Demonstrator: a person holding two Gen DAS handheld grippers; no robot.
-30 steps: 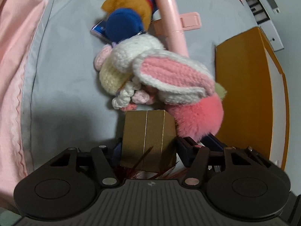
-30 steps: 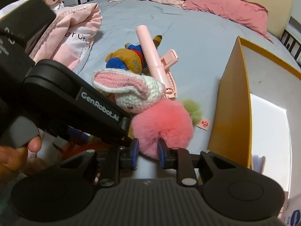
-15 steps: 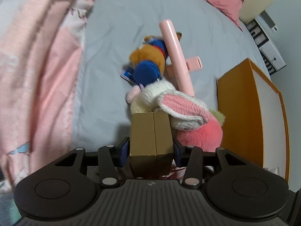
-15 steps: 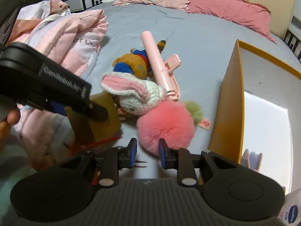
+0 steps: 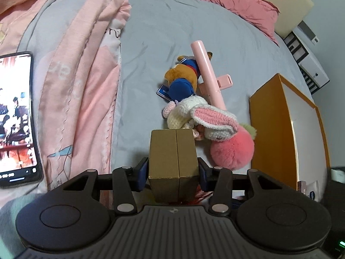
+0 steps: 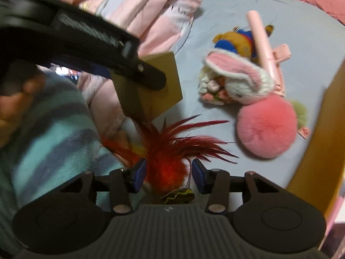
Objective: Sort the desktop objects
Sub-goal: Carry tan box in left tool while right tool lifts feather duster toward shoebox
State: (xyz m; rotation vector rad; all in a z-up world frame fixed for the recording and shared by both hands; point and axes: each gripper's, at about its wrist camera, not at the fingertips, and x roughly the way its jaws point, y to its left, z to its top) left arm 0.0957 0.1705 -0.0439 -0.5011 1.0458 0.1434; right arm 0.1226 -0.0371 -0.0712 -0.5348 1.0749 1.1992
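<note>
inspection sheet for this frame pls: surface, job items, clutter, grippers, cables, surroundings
Surface: grey bedsheet, lightly creased.
Job's things: gold box with red feathers hanging under it; crochet bunny, pink pompom, bear plush and pink stick piled together; orange bin beside the pile.
Clutter: pink blanket; phone, screen lit.
Grippers: left gripper shut on the gold box; right gripper open, jaws just opening, feathers between the fingers, pads not pressing.
Cables: nothing seen.
Surroundings: pink pillow, headboard, white shelf unit.
</note>
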